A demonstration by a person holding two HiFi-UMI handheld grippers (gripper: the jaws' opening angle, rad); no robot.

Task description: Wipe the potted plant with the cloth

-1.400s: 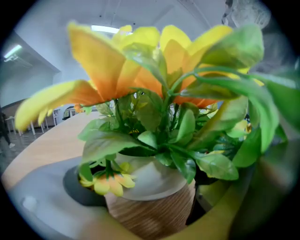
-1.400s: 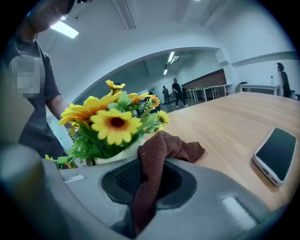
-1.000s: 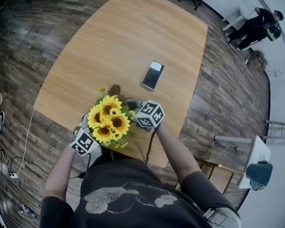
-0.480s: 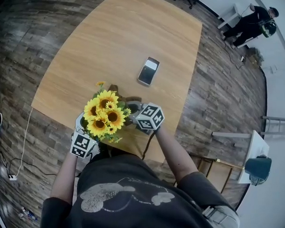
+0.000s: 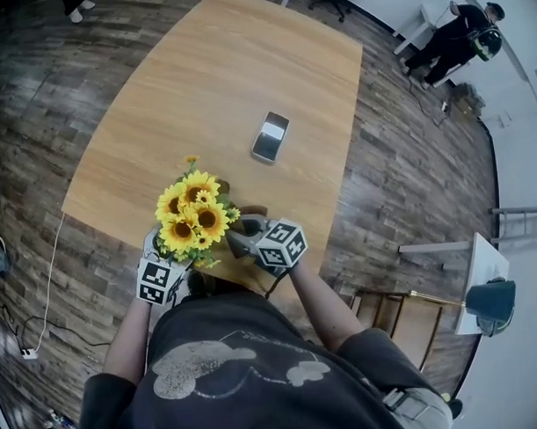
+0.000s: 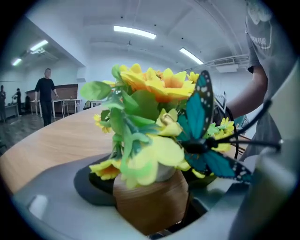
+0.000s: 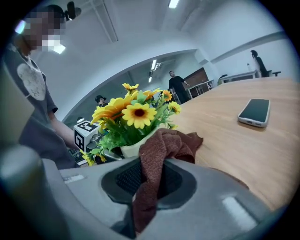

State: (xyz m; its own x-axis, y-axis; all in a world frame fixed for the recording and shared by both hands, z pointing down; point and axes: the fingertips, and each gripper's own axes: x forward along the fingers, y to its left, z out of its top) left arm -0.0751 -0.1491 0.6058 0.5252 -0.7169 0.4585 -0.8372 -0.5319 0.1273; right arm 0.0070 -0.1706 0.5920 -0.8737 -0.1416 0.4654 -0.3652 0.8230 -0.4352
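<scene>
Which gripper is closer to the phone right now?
Right. The right gripper, shut on the cloth, is beside the plant on the phone's side. The left gripper is behind the plant from the phone, its jaws just closing around the pot.

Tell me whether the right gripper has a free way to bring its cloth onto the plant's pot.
Probably yes: the right gripper pinches the cloth, whose free end hangs close beside the pot, and nothing shows between them.

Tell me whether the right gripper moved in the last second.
Yes. In the head view the right gripper, shut on the cloth, has drawn away from the phone, toward the near edge of the table.
</scene>
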